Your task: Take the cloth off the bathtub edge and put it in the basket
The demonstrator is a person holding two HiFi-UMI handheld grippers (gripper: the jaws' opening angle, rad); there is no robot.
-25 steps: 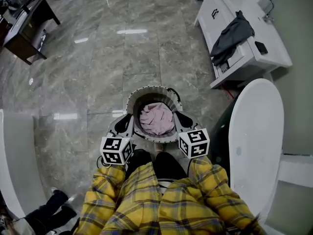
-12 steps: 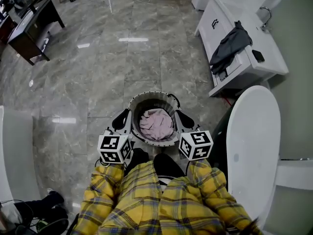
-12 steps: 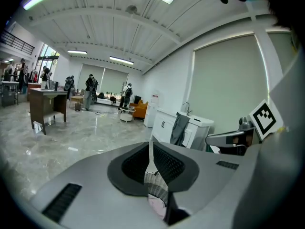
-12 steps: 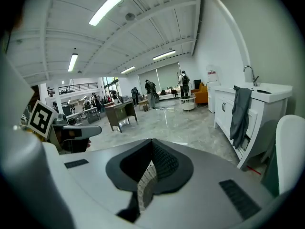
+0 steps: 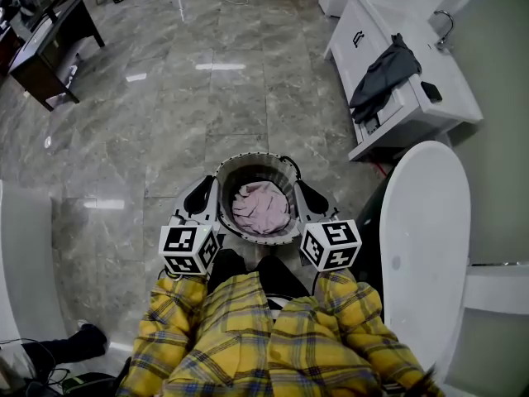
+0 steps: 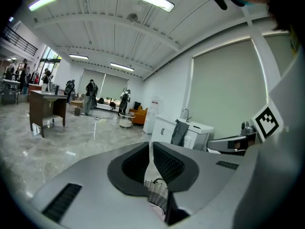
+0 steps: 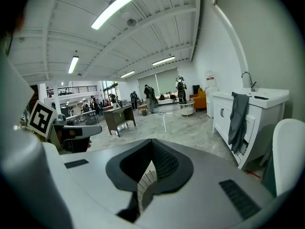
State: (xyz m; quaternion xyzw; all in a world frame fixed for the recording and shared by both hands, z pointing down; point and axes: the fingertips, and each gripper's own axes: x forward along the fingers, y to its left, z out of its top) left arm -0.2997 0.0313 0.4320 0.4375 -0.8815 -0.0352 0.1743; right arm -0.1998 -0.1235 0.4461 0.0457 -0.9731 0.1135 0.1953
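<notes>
The left gripper [image 5: 204,195] is clamped narrow on the left rim of the woven basket [image 5: 256,160]. The right gripper [image 5: 307,195] pinches the opposite rim the same way, and a strip of weave shows between each pair of jaws. Neither grip has altered over the last second. What has changed is the view around them. The basket, held low in front of the person, has drifted slightly left, and the dark grey cloth [image 5: 382,73] has slid lower and closer in the head view. More of the far floor [image 5: 223,81] has also come into sight.

A crumpled pink cloth [image 5: 263,207] already lies in the basket. The grey cloth is draped over the front edge of the white unit with a tap [image 5: 446,98], well apart from both grippers. This looks like the carry toward that cloth, so the pick has not begun. One gripper will probably have to let go of the basket first.
</notes>
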